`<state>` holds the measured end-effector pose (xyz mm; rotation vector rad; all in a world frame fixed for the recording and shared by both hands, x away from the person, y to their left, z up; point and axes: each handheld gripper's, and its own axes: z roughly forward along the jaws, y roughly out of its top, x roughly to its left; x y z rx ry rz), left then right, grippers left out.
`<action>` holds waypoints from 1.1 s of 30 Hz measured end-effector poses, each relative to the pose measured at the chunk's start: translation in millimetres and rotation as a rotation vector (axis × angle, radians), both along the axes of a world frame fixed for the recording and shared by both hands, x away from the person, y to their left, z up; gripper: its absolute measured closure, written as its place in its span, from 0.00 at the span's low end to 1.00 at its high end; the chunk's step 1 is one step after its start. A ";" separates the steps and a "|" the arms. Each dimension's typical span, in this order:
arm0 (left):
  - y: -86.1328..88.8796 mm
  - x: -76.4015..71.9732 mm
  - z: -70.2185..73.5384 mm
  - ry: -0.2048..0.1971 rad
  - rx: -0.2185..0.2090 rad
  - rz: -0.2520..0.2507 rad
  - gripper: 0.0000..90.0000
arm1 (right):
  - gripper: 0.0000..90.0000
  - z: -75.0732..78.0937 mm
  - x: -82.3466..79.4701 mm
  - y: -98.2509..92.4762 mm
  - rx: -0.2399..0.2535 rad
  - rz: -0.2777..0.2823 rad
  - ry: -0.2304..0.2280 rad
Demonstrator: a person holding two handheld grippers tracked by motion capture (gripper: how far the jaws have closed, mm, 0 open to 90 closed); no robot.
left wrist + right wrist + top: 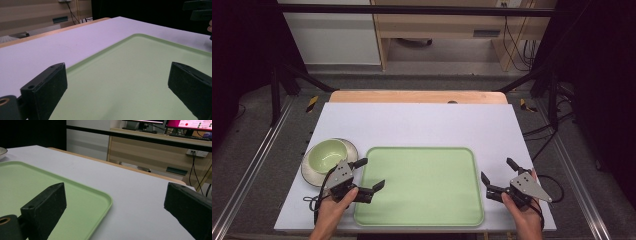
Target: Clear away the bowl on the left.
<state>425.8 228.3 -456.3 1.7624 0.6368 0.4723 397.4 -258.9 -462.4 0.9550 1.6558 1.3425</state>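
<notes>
A light green tray (pixel 422 185) lies flat on the white table mat, near the front edge. My left gripper (pixel 370 173) hovers at the tray's left rim, jaws open and empty. In the left gripper view the tray (pixel 130 75) spreads between the two black jaws of my left gripper (pixel 117 87). My right gripper (pixel 498 171) is held just off the tray's right rim, also open with nothing in it. The right gripper view has the tray's corner (pixel 75 197) behind the left jaw of my right gripper (pixel 115 205). A pale green bowl (pixel 328 155) sits on a saucer (pixel 312 172) left of the tray.
The white mat (pixel 417 122) covers a wooden table whose far edge (pixel 417 96) shows behind it. Black frame legs (pixel 276 95) stand at both sides. A wooden desk with cables (pixel 175 152) and monitors stands beyond the table.
</notes>
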 end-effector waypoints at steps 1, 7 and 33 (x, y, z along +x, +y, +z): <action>0.1 -0.1 0.0 -0.001 0.000 0.001 0.02 | 0.05 0.2 -0.5 -0.1 0.000 0.002 0.001; 0.5 0.0 0.7 -0.004 -0.004 -0.003 0.03 | 0.04 1.3 -3.2 -0.8 0.005 0.010 -0.004; -4.8 -4.0 16.9 -0.032 0.001 -0.018 0.03 | 0.03 4.5 -7.5 -4.7 0.039 -0.022 0.001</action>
